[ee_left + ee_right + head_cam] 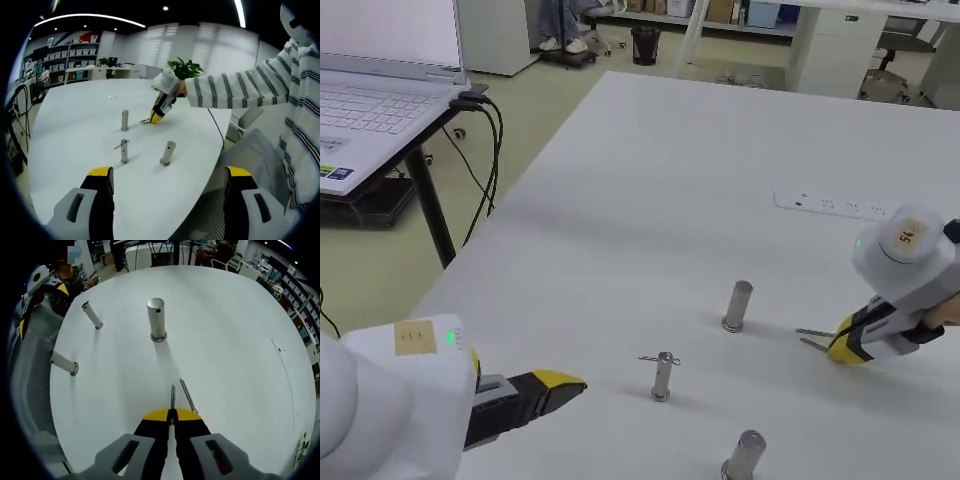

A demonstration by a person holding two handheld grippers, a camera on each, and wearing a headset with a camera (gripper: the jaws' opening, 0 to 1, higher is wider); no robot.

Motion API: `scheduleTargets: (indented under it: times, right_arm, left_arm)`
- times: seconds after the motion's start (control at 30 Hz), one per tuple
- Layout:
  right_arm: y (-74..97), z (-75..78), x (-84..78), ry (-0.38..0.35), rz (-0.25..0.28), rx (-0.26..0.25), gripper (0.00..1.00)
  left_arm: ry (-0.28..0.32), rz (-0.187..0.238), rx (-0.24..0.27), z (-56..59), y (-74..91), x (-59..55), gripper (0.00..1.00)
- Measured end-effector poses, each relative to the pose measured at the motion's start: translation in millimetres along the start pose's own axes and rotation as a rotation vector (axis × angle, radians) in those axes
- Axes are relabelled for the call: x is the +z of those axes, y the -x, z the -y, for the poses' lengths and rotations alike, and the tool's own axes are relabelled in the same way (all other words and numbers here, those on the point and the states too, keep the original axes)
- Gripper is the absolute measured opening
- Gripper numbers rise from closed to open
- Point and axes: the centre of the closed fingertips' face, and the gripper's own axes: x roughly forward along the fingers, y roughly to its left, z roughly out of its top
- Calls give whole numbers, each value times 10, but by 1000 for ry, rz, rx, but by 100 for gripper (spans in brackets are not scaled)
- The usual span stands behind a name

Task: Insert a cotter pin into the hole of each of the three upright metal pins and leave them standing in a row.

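Three pins stand upright and apart on the white table (650, 180). The middle pin (663, 375) has a cotter (658, 359) through its hole, lying crosswise just below its top. The far pin (738, 306) is at 1 o'clock from it and the near pin (746, 455) at 4 o'clock. The right gripper (834, 348) is at 4 o'clock from the far pin, near it but apart. Its jaws are pinched tight on a second cotter (813, 338), whose two legs point at 9 o'clock toward that pin. In the right gripper view the far pin stands at 12 o'clock from those legs, its hole a dark spot near the top. The left gripper (568, 385) is at 9 o'clock from the middle pin, clear of it. In the left gripper view its fingers (101, 177) are spread wide with nothing held. A power strip (830, 207) lies on the table at 1 o'clock from the far pin, and a laptop (380, 100) sits off the table at 10 o'clock.
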Motion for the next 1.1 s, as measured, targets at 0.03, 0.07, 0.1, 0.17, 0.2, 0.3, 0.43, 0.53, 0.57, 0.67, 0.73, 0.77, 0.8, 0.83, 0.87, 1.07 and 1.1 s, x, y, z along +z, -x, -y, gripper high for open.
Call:
scheduleTargets:
  times: [0.03,0.07,0.1,0.17,0.2,0.3,0.43,0.53,0.57,0.67,0.73,0.77,0.8,0.83,0.87,1.07,1.1]
  right_arm:
    - [-6,-2,22,14,15,4,0]
    - [-7,-7,37,19,30,4,0]
    - [-12,-12,56,29,44,9,0]
    - [-8,-9,53,21,42,12,0]
    - [-9,-11,57,32,43,14,0]
    - [-10,-15,62,56,33,11,0]
    - [-15,-14,66,83,8,-12,0]
    - [-15,10,55,84,-2,-24,0]
    - [-11,25,32,90,-14,-32,0]
    - [20,-8,18,136,-28,-40,0]
    - [65,-27,21,172,-34,-55,0]
    - [85,-20,24,182,-35,-69,0]
    - [120,-19,29,186,-36,-86,0]
    - [148,-22,42,185,-29,-95,0]
    - [190,-28,70,183,-12,-107,0]
    - [430,-54,205,212,49,-192,0]
    - [496,-73,244,215,68,-211,0]
  left_arm:
    - [-4,0,1,-5,-1,1,88]
    - [-20,2,8,-23,-1,6,87]
    - [-23,3,11,-29,-1,4,87]
    - [-11,-11,10,-37,0,-21,87]
    - [-9,-16,10,-40,1,-30,87]
    - [-6,-24,9,-52,3,-48,86]
    - [5,-21,1,-58,-10,-66,85]
    - [2,-24,-6,-63,-32,-76,85]
    - [1,-25,-7,-69,-40,-76,85]
    - [-1,-20,-6,-91,-52,-54,85]
    - [-2,-11,-8,-110,-62,-25,85]
    - [-2,-8,-9,-115,-69,-13,84]
    - [-4,-4,-11,-120,-80,7,84]
    - [-7,-3,-14,-123,-88,22,84]
    - [-7,2,-17,-126,-101,48,84]
    - [-21,34,-36,-141,-185,204,83]
    - [-17,41,-41,-143,-202,232,83]
